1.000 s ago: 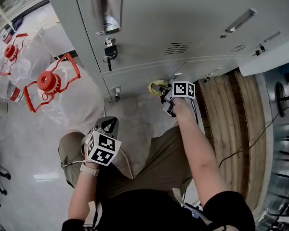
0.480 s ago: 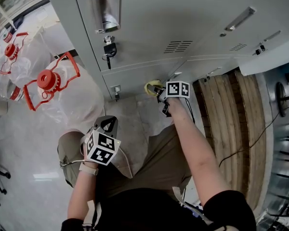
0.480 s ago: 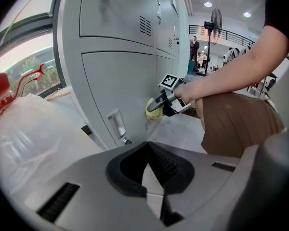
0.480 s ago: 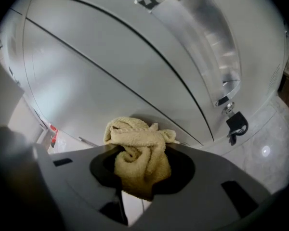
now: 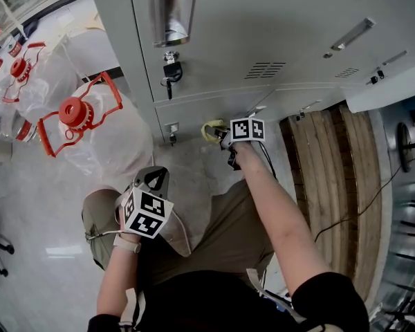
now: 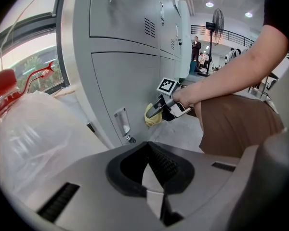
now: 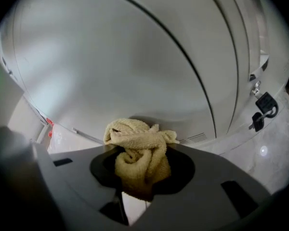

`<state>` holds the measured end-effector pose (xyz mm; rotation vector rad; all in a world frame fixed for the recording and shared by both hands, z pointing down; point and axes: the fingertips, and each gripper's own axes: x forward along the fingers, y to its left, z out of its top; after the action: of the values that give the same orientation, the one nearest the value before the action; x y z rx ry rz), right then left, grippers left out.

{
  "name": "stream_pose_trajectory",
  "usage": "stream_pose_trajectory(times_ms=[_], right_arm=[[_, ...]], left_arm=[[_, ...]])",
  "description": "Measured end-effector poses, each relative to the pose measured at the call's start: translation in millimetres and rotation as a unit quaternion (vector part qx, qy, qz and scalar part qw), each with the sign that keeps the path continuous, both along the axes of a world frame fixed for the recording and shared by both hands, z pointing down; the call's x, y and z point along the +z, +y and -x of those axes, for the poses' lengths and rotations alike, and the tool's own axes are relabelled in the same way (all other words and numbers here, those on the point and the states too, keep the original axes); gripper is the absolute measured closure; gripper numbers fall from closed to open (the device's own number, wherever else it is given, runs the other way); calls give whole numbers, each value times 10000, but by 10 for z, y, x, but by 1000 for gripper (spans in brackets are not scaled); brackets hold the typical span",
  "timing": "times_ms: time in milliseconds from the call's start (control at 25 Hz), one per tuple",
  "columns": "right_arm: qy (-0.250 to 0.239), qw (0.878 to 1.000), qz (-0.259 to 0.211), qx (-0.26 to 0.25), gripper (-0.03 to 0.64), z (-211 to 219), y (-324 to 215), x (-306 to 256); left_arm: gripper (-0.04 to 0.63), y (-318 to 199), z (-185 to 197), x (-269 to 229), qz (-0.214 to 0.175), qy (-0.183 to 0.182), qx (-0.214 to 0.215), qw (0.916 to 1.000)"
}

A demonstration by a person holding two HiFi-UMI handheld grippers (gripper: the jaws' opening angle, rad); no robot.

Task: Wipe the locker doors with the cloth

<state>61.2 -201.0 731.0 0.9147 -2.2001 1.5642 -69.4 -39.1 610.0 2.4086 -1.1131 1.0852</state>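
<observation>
- My right jaws are clamped on the cloth, a yellow terry wad bunched up and sticking out past the tips.
- In the head view the cloth sits low on the locker, at the bottom door, just right of that door's small latch.
- Key relation: the door face lies straight ahead of the right jaws, and the cloth looks to be touching it. My judgement is that the next stroke runs along the door, not into it.
- The left gripper view shows the cloth against the lower door, close to the floor.
- My left jaws are closed on nothing.
- The left gripper is held back near my knee, well apart from the locker. The right gripper is the nearer one and does the wiping.
- A padlock hangs on the door above, and vent slots sit further right.
- Big water bottles with red caps stand to the left.
- I can read no writing, only the square markers on the cubes.
</observation>
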Motion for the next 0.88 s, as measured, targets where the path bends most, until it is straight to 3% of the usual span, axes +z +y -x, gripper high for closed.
stream_pose_trajectory(times_ms=[880], right_arm=[[-208,9962,312,-782,489,873,226,251]], left_arm=[[586,37,185,41,87,-82,-67,9999]])
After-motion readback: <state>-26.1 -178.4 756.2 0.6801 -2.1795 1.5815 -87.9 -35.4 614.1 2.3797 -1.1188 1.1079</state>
